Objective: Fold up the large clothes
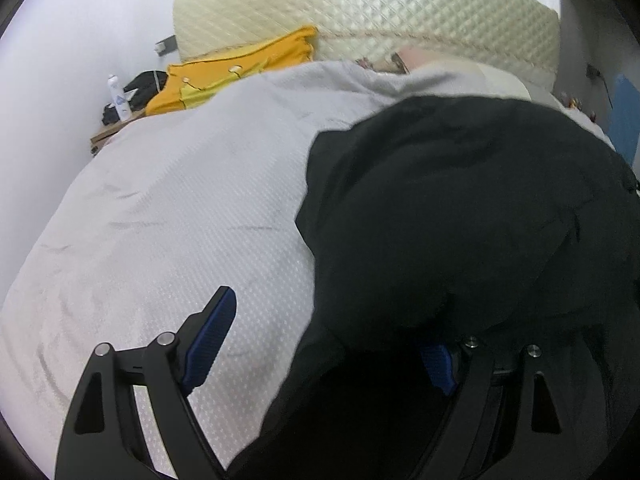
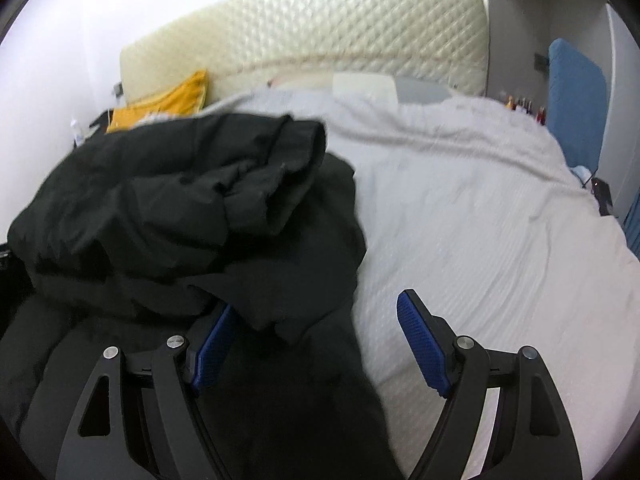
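Note:
A large black jacket (image 1: 460, 208) lies bunched on the pale grey bed cover (image 1: 180, 208). My left gripper (image 1: 328, 320) hangs low over the jacket's left edge with its jaws wide apart. Its left pad (image 1: 212, 336) is free above the cover, while black cloth drapes over most of its right pad (image 1: 438, 368). In the right wrist view the jacket (image 2: 180, 208) is heaped at the left. My right gripper (image 2: 316, 302) is open astride the jacket's right edge. A fold of cloth lies between the fingers and over the left pad's tip (image 2: 214, 344); the right pad (image 2: 424, 344) is over the bare cover (image 2: 480, 220).
A quilted cream headboard (image 2: 320, 28) stands at the far end of the bed, with a pillow (image 2: 364, 84) below it. A yellow cloth (image 1: 240, 68) lies at the far left, next to a white bottle (image 1: 119, 98) on a side shelf. A blue panel (image 2: 576, 100) stands at the right.

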